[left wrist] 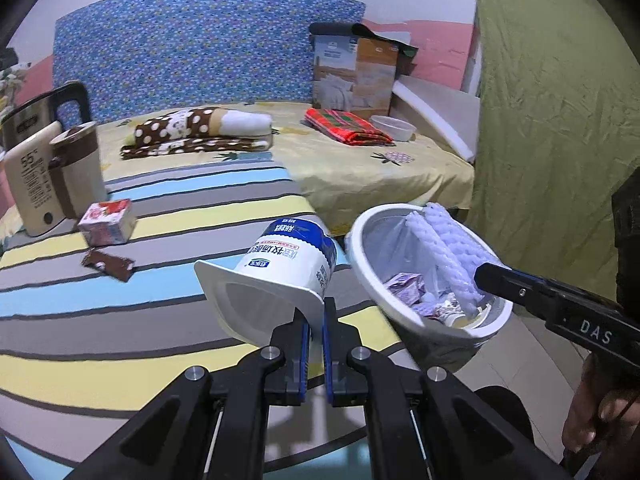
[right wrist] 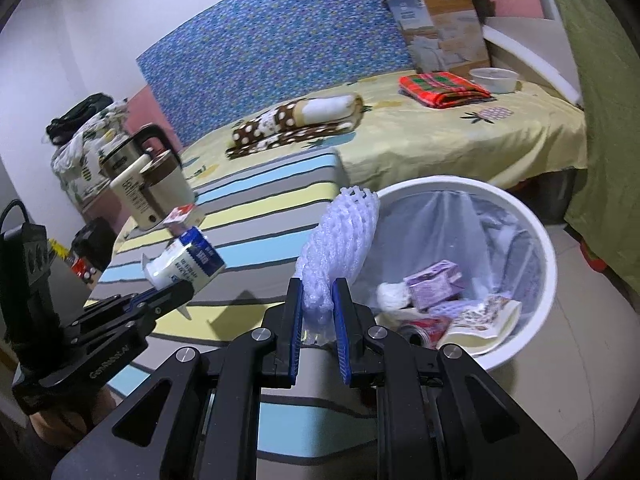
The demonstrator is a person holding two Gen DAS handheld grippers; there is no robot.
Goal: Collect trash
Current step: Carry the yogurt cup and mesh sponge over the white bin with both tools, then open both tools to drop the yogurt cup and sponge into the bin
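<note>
Left gripper [left wrist: 314, 322]: black jointed arms, blue-edged pads; I have it clamped on the thin flared rim of a yogurt cup [left wrist: 280, 276] – white moulded plastic, squarish mouth toward me, blue-and-white printed label, tilted on its side above the striped mattress [left wrist: 120, 300]

Right gripper [right wrist: 318, 308]: same build; I have it pinched on a foam fruit net [right wrist: 340, 232] – white, soft, ribbed mesh sleeve, standing up from the pads, its top over the near-left rim of the bin

Trash bin [right wrist: 532, 232]: round, white, smooth plastic, lined with a clear crinkled bag; on the floor just right of the mattress. Inside: purple carton [right wrist: 434, 284], crumpled wrappers, white wadded item

On the striped fabric, far left: small red-and-white carton [left wrist: 108, 222], flat brown wrapper [left wrist: 108, 265], cream and brown kettle [left wrist: 76, 168] with black handle

Far: yellow sheet [left wrist: 360, 160], polka-dot rolled blanket [left wrist: 200, 130], red plaid folded cloth [left wrist: 346, 126], clear plastic tub [left wrist: 394, 128], cardboard box [left wrist: 356, 76], blue patterned headboard [left wrist: 180, 48]
</note>
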